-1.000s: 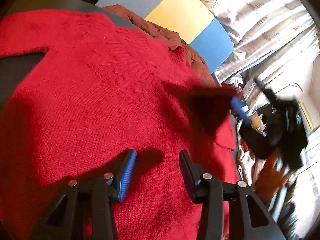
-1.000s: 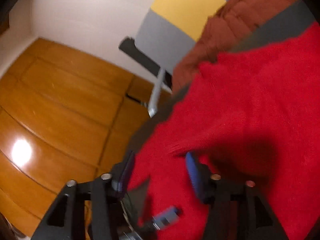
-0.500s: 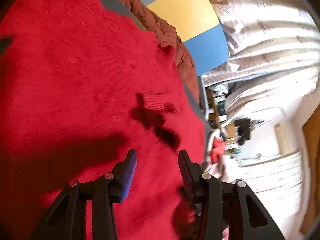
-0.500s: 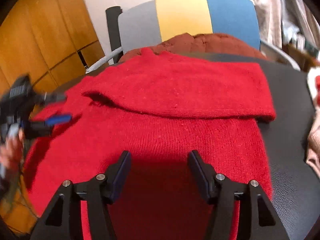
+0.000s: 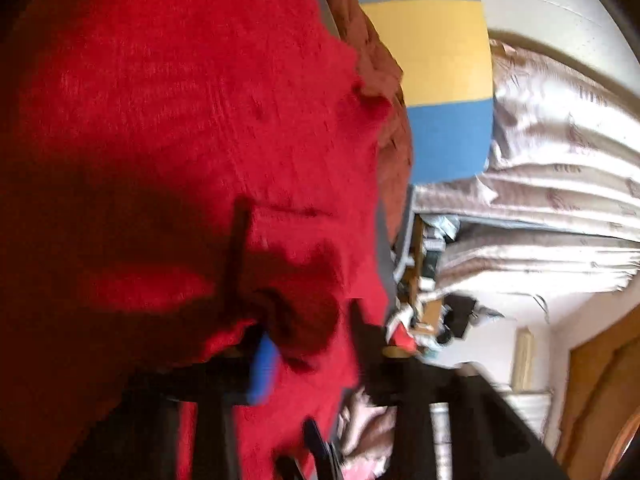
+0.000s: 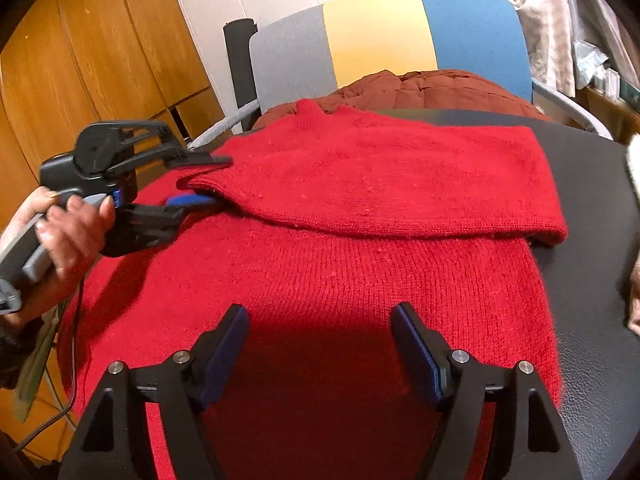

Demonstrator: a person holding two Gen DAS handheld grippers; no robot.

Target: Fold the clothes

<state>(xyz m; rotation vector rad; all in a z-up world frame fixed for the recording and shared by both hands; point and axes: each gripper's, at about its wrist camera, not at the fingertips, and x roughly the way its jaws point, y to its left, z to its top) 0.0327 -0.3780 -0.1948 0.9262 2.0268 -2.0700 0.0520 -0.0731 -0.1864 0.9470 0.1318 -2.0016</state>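
A red knit sweater lies on a black table, with one sleeve folded across its upper part. My right gripper is open and empty, hovering over the near part of the sweater. My left gripper is at the sweater's left side, its two fingers open around the folded sleeve's left end, one above and one below. In the left wrist view the sweater fills the frame and drapes over the blue-padded finger; the image is blurred.
A chair with grey, yellow and blue back panels stands behind the table, with a rust-brown jacket on its seat. Wooden cabinets stand at the left, pale curtains at the right. A cable hangs off the table's left edge.
My left gripper moved in onto the folded sleeve's left end, and cloth now lies between its fingers. My right gripper swung round to face the sweater from its near edge and stays open.
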